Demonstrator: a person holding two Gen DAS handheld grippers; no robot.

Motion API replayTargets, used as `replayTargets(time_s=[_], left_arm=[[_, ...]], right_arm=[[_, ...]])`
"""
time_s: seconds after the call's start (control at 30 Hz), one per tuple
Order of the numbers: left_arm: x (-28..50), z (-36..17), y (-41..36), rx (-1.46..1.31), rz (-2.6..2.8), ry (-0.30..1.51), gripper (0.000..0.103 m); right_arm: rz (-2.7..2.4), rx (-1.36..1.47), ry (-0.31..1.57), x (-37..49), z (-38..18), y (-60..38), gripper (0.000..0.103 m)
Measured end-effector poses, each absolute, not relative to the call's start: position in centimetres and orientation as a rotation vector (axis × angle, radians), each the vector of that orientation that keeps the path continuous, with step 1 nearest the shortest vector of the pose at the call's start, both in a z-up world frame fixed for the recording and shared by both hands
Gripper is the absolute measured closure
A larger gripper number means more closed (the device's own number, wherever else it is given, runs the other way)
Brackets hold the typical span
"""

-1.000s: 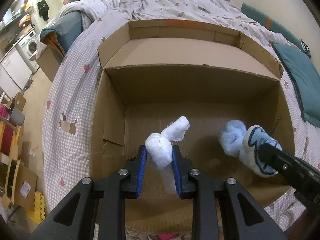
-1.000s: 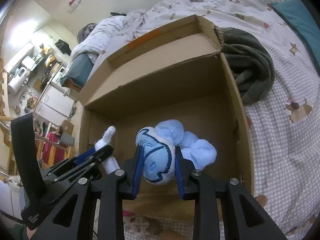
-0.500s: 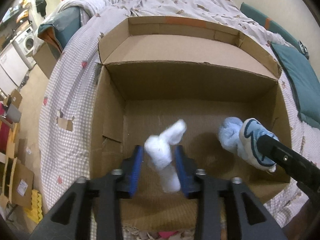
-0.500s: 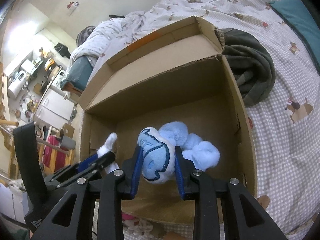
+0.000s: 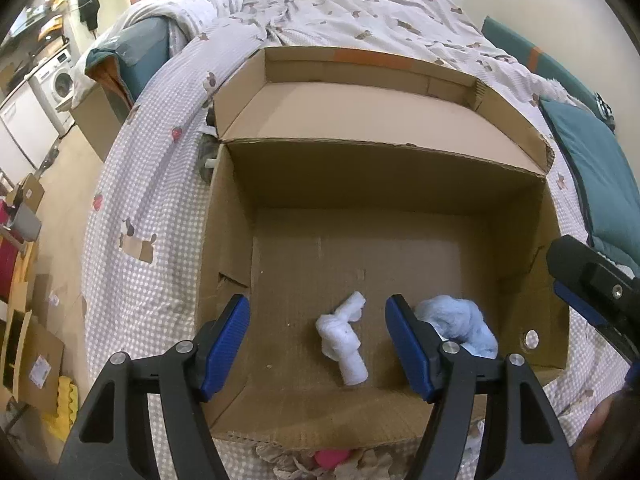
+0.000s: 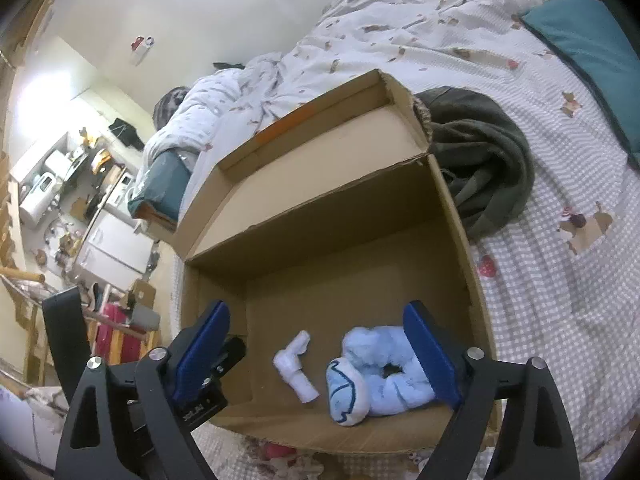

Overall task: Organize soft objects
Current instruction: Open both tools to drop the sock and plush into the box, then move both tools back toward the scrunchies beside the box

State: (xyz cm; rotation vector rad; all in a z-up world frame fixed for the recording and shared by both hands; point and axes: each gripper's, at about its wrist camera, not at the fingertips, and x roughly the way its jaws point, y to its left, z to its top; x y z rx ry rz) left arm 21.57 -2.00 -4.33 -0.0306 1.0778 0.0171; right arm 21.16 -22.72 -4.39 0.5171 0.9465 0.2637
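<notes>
Checked bedding surrounds the cardboard box (image 5: 400, 184) where both items now rest. My left gripper (image 5: 318, 344) has just been opening, nothing pinched; the white knotted sock (image 5: 342, 340) lies directly below it, long axis running toward me. My right gripper (image 6: 316, 354), jaws newly spread, hangs over the blue plush (image 6: 372, 376)

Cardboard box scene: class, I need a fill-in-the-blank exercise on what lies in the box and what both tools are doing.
1. The white knotted sock lies on the floor of the ___ box.
2. The fluffy sock bundle beside it is light ___.
3. Both the left tool and the right tool have their jaws ___.

Missing words: cardboard; blue; open
</notes>
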Motion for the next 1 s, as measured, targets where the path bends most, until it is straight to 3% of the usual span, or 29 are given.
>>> replayTargets(time_s=[1.0], left_arm=[[15.5, -1.5, 2.0, -0.075, 0.055, 1.051, 0.035]], right_arm=[[0.267, 0.503, 0.953, 18.0, -4.1, -23.4, 0.009]])
